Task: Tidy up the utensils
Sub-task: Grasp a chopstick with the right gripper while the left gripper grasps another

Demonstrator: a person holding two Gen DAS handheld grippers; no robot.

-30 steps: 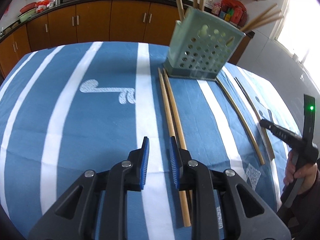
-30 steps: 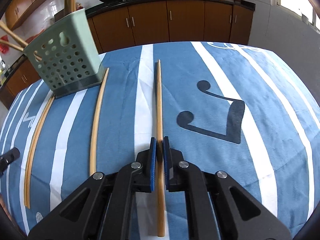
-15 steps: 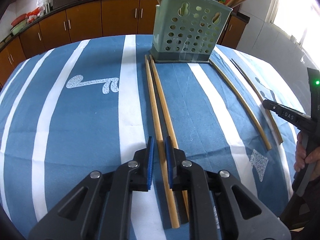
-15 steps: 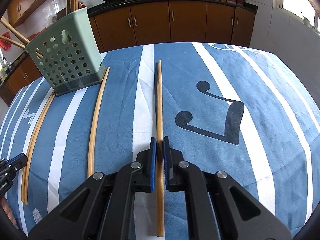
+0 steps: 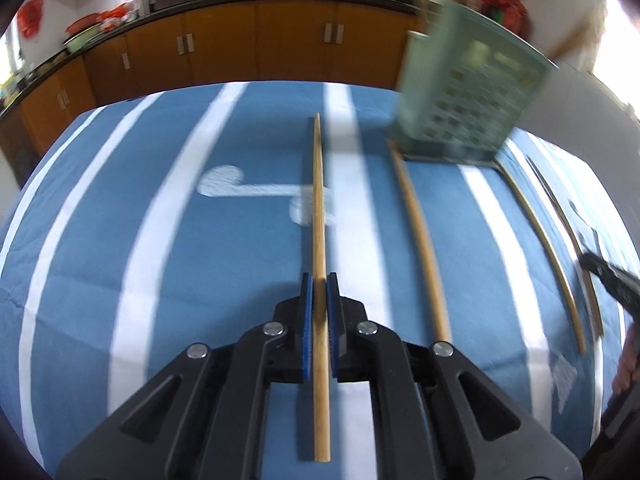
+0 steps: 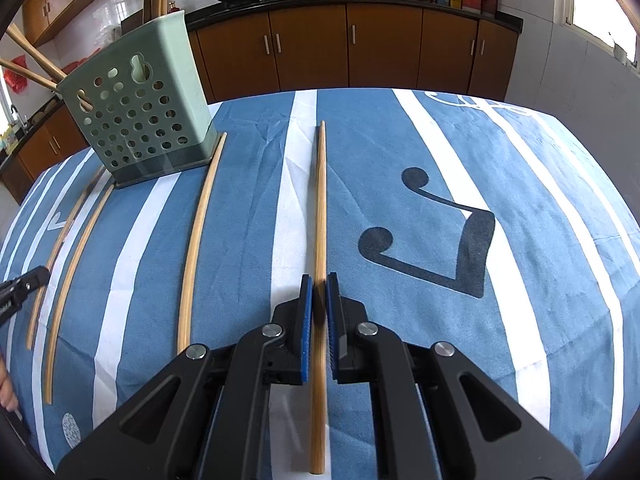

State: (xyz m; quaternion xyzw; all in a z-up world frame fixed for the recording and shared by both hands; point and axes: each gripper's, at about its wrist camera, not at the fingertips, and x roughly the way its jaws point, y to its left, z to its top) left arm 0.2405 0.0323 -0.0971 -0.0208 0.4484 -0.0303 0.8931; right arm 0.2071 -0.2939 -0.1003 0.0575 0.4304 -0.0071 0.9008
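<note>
The left gripper [image 5: 319,285], jaws just closed, clamps a wooden chopstick [image 5: 318,216] whose long axis runs from 6 to 12 o'clock, tip pointing away over the blue striped tablecloth [image 5: 120,240]. The right gripper [image 6: 319,285] likewise pinches its own chopstick [image 6: 320,208], pointing to 12 o'clock. The green perforated holder [image 6: 140,112] stands at 10 o'clock in the right view, with loose chopsticks [image 6: 198,240] lying beside it; no writing is readable.
</note>
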